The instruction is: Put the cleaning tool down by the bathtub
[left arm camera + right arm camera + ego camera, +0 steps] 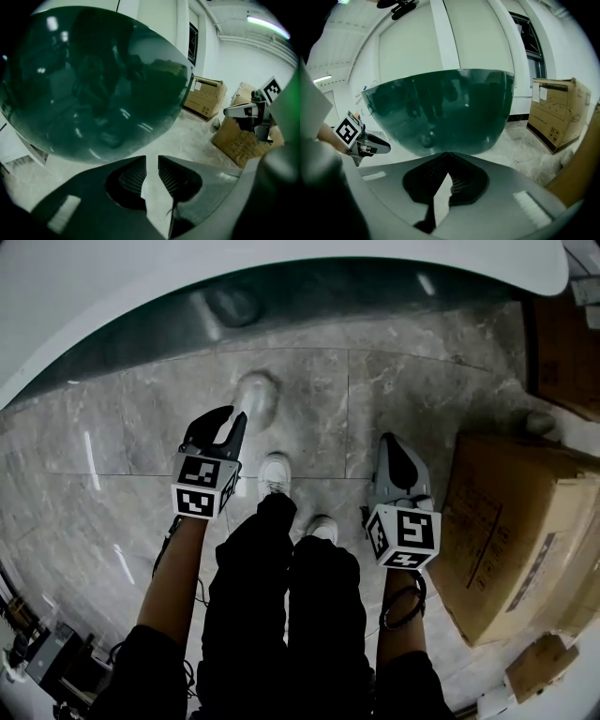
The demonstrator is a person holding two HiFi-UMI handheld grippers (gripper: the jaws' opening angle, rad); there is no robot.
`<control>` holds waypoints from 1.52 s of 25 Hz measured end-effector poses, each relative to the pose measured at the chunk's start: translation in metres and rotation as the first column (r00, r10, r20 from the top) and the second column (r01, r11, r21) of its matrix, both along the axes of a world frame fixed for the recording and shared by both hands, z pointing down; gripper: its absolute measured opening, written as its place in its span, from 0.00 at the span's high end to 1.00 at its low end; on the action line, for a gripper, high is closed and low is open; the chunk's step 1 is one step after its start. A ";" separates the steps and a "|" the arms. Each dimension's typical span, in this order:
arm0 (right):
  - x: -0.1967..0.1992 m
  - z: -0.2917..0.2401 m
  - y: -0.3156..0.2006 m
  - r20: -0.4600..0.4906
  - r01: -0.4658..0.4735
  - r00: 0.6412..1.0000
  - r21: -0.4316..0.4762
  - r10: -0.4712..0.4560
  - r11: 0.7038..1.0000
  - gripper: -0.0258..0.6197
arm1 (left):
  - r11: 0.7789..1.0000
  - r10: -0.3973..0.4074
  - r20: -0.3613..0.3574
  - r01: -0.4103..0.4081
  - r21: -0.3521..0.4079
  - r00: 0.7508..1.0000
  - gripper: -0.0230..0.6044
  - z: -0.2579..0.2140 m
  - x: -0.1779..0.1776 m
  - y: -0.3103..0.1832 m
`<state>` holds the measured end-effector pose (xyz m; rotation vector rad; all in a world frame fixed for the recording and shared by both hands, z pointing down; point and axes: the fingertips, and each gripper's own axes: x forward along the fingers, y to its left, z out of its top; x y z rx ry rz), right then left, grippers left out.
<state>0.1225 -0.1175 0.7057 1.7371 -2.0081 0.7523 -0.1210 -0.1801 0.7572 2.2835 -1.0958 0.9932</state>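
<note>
In the head view, the cleaning tool (255, 397), a pale blurred shape, is lying on the marble floor (412, 381) at 12 o'clock from the left gripper (232, 414), near the dark green bathtub (309, 306). The right gripper (388, 439) is hovering at 3 o'clock from the left one, beside a cardboard box (511, 521).

In the left gripper view, the jaws are standing slightly apart, gripping nothing, with floor showing through the gap.

In the right gripper view, the jaw tips are pressing together, empty, pointing at the bathtub.

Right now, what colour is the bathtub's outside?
The bathtub is dark green outside, clearest in right gripper view.
</note>
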 end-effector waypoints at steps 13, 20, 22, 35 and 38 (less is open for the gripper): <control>-0.020 -0.202 0.008 0.001 0.035 0.999 0.070 -0.035 0.997 0.94 | 0.996 -0.017 -0.036 0.020 0.089 0.999 0.96 -0.209 0.005 0.021; -0.031 -0.306 0.021 -0.013 0.068 0.998 0.138 -0.067 0.988 0.94 | 0.987 -0.049 -0.088 0.062 0.148 0.995 0.96 -0.318 0.007 0.041; -0.037 -0.333 0.026 -0.031 0.098 0.995 0.156 -0.095 0.983 0.94 | 0.984 -0.051 -0.097 0.067 0.166 0.994 0.96 -0.346 0.008 0.050; -0.041 -0.469 0.061 -0.025 0.095 0.995 0.291 -0.092 0.952 0.94 | 0.958 -0.028 -0.171 0.075 0.278 0.985 0.96 -0.491 0.021 0.105; -0.036 -0.493 0.066 -0.010 0.081 0.997 0.313 -0.082 0.946 0.94 | 0.947 -0.028 -0.187 0.087 0.311 0.982 0.96 -0.519 0.021 0.109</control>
